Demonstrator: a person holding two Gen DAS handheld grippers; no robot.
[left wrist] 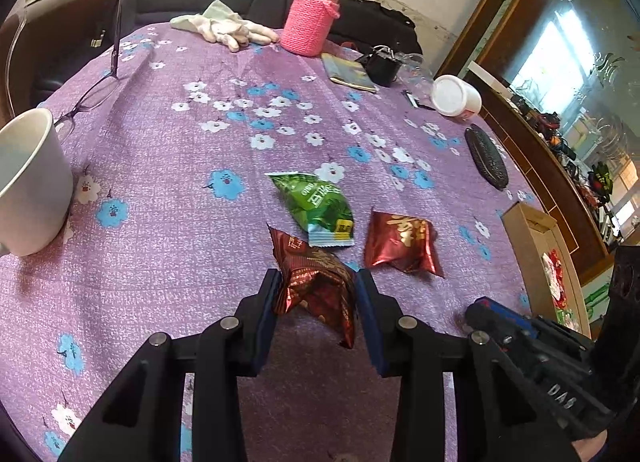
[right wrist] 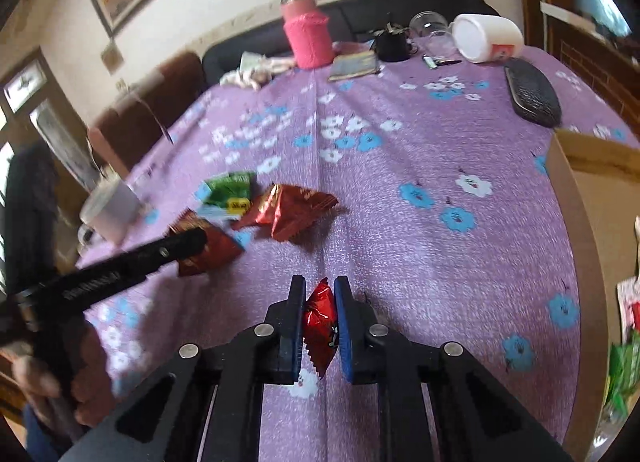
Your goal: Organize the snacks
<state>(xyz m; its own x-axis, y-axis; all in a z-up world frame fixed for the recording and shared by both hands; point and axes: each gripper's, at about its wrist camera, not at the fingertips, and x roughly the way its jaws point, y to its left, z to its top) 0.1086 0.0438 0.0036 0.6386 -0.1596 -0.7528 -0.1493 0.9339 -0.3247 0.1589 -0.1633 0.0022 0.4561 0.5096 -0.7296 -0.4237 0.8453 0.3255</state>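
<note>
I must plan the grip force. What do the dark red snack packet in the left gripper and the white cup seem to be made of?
Dark red snack packet: thin glossy foil or metallised plastic, probably; it crinkles and glints. White cup: smooth glazed ceramic by its thick rim, possibly plastic.

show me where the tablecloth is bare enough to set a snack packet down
The widest bare stretch of tablecloth lies between the eyeglasses, the white gloves and the green packet. Another lies between the red packet and the cardboard box. Crowded: the far edge around the pink bottle and tipped white jar.
</note>
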